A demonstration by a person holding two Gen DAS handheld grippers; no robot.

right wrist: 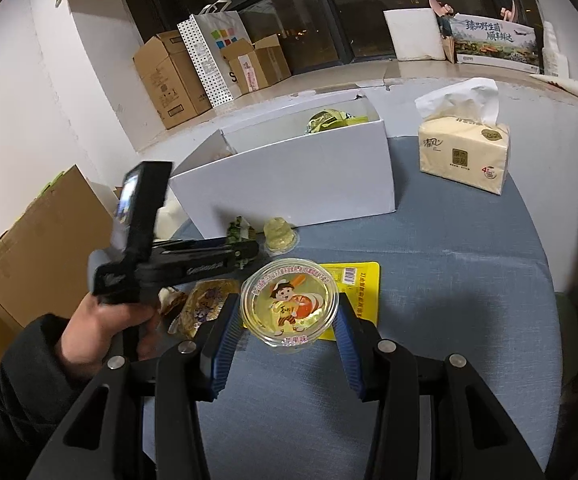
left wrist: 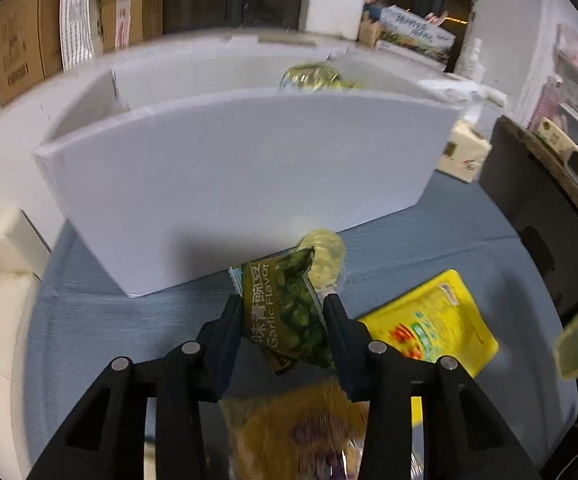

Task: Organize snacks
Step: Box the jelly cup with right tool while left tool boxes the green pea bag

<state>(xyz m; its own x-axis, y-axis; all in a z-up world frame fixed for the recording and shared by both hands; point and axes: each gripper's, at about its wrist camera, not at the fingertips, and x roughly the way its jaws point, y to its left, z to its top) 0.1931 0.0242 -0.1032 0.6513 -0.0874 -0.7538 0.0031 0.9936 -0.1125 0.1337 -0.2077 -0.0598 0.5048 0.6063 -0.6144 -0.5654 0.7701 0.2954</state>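
So the left gripper [left wrist: 283,312] has its jaws pinched onto a green pea packet [left wrist: 285,316] (the label reads "Garlic Flavor"), with both pads pressed against the packet's sides, right in front of the white box [left wrist: 229,184] on the blue tablecloth [left wrist: 89,320]. Just past the packet's top edge sits a small pale jelly cup [left wrist: 325,256], close to the box wall. To the right of that gripper lies a flat yellow pouch [left wrist: 433,320], and below the jaws there's a blurry orange-brown snack bag [left wrist: 289,432]. The right gripper [right wrist: 287,320] is clamped around a round jelly cup with a cartoon kid on the lid [right wrist: 289,304], fingers snug on both sides, and the cup partly covers the yellow pouch from that view. Inside the white box you can already spot a crinkly green-gold packet [right wrist: 325,120] near the back wall. A tissue pack [right wrist: 463,152] stands off to the right of the box on the cloth. From the right wrist view, a hand [right wrist: 101,328] in a dark sleeve grips the left tool's handle.
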